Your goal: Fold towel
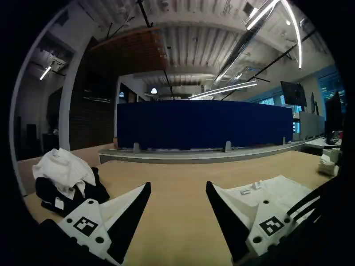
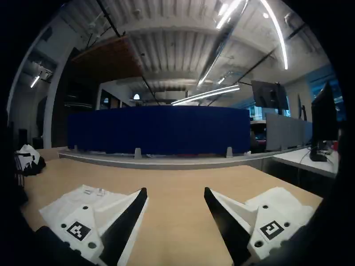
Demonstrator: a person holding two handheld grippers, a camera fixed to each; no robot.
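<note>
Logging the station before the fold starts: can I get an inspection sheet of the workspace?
Surface: wooden table, bare between the fingers.
Job's things: white towel, lying flat on the table.
Clutter: heap of white and black cloth near the table's edge.
Grippers: left hand-held gripper open, holding nothing; right hand-held gripper open, holding nothing.
Cables: nothing seen.
Surroundings: blue partition behind the table; monitor on a neighbouring desk.

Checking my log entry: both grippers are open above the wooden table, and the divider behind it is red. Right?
No: the divider is blue, not red, as the left gripper view shows. The left gripper and right gripper are indeed open above the wooden table.
</note>
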